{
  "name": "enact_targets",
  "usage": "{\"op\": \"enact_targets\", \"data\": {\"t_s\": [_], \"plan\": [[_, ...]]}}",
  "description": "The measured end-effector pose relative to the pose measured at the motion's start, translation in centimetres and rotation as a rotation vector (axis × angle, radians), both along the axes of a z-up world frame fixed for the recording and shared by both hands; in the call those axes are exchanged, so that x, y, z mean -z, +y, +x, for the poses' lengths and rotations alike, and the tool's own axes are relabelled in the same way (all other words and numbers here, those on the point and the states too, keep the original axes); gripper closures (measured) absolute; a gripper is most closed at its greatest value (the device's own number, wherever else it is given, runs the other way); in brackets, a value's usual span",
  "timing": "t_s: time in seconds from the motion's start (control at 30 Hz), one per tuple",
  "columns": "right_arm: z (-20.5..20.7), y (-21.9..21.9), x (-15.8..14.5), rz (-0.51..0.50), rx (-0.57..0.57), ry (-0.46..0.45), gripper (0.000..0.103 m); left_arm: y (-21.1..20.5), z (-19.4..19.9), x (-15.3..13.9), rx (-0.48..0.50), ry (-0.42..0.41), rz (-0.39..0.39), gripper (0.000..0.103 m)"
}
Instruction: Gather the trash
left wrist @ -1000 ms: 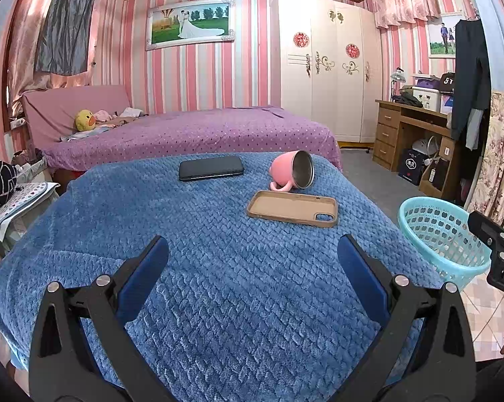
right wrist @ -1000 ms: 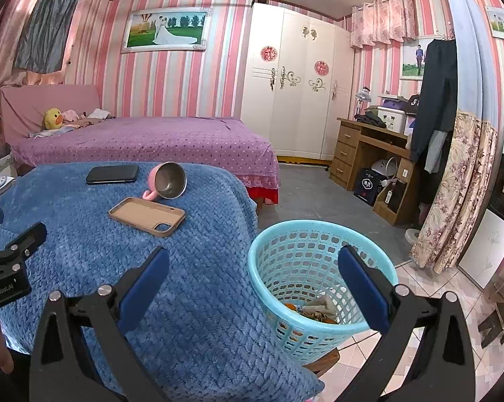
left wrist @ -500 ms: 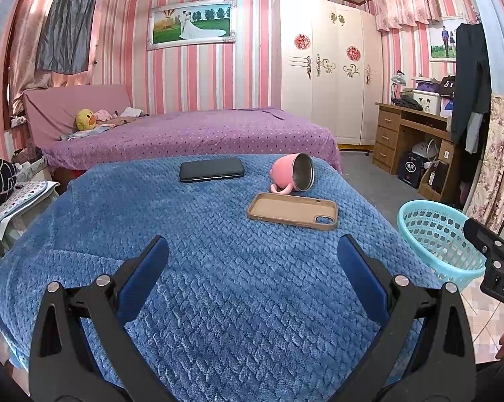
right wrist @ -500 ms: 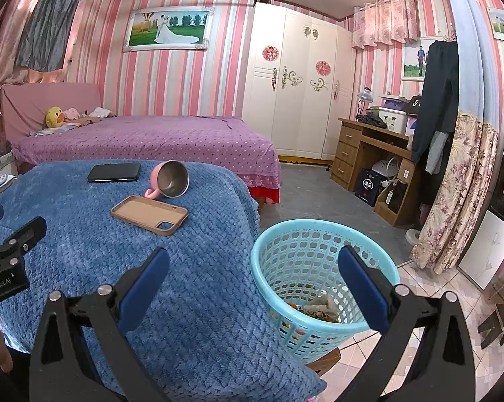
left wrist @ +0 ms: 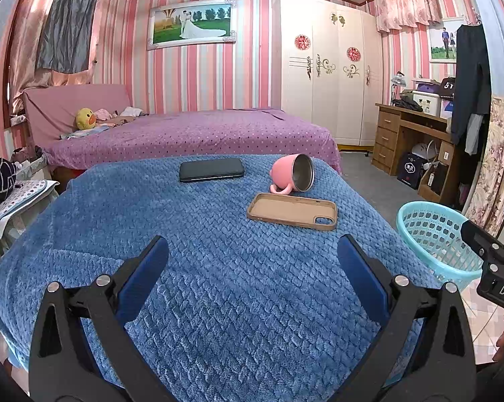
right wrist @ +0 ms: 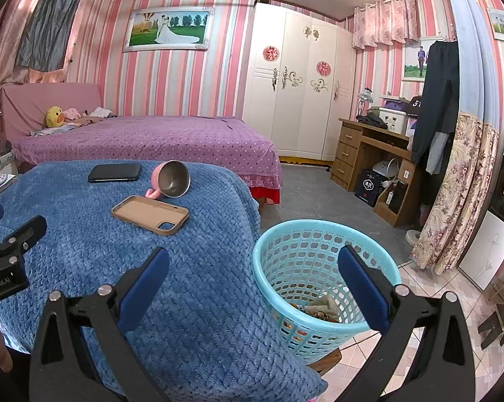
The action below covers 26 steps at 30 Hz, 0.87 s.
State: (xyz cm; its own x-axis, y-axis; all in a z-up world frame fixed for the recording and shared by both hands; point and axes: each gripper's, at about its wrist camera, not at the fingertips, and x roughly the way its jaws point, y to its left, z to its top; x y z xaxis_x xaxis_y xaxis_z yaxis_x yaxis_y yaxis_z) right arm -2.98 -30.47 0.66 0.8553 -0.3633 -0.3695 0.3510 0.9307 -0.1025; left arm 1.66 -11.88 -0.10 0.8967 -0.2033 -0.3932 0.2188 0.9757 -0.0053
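While both the left gripper and right gripper hang spread wide and hold nothing, the turquoise perforated plastic basket stands right of the blue quilted blanket, with crumpled scraps in its bottom.

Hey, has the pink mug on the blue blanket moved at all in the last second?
No. The pink mug lies tipped on its side beside the tan phone case, just as before; only the cameras drifted slightly.

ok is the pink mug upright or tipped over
Tipped over: the pink mug lies on its side on the blue blanket, metal-lined mouth facing sideways, handle down.
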Motion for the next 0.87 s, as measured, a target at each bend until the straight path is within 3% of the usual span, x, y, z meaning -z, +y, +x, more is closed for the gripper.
{"op": "enact_targets", "data": {"t_s": [0.87], "plan": [[0.26, 0.02, 0.14, 0.006, 0.001, 0.003, 0.005, 0.47, 0.03, -0.51, 0.005, 0.0, -0.014, 0.005]]}}
